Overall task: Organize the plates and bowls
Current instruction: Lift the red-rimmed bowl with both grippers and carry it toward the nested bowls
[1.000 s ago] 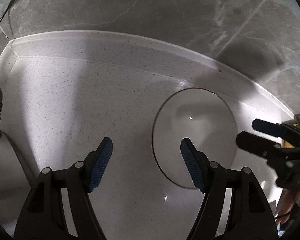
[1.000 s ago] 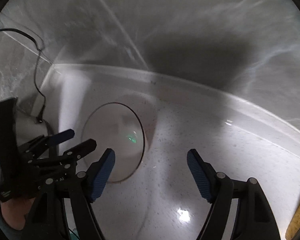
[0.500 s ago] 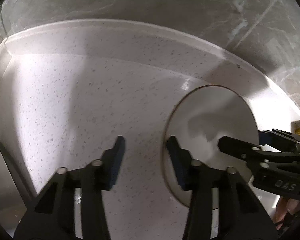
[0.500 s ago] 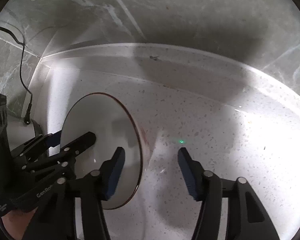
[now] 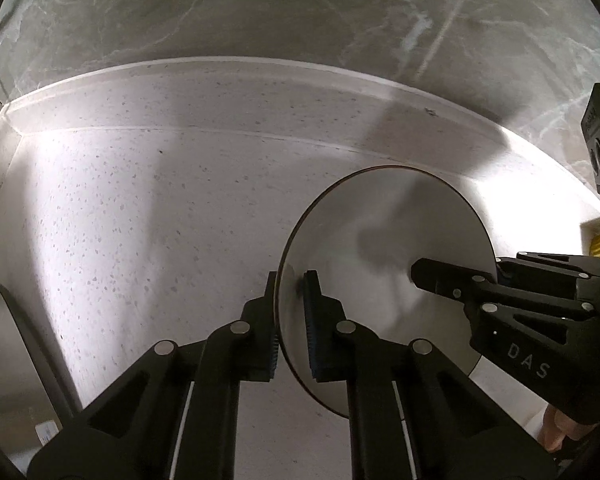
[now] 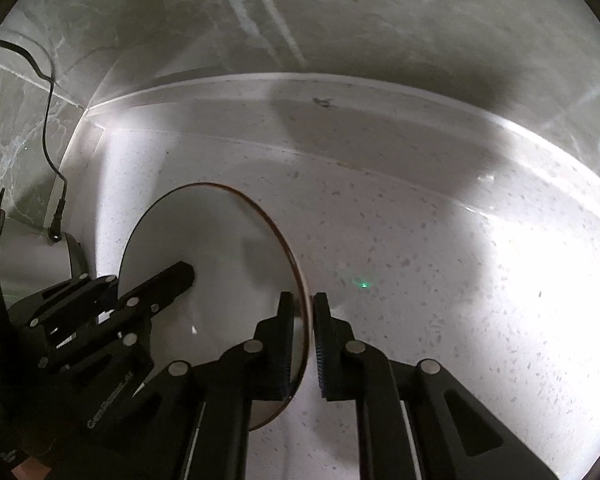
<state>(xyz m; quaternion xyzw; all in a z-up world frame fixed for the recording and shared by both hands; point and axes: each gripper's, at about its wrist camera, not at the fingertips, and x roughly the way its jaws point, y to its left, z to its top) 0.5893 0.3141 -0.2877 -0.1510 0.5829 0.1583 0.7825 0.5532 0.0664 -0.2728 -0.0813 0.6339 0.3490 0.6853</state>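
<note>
— Two grippers, one plate (image 5: 384, 280). How do the jaws stand?

— Both are clamped on its rim. The left gripper (image 5: 291, 292) pinches the edge at the plate's nine o'clock in its own view; the right gripper (image 6: 303, 312) pinches the opposite edge, at three o'clock in the right wrist view.

— And where is the plate?

— On or just over the pale speckled counter (image 5: 140, 240); I cannot tell whether it touches. A grey marbled wall (image 5: 260, 12) rises at twelve o'clock.

— Anything else?

— A black cable (image 6: 50, 128) hangs at ten o'clock in the right wrist view.
</note>
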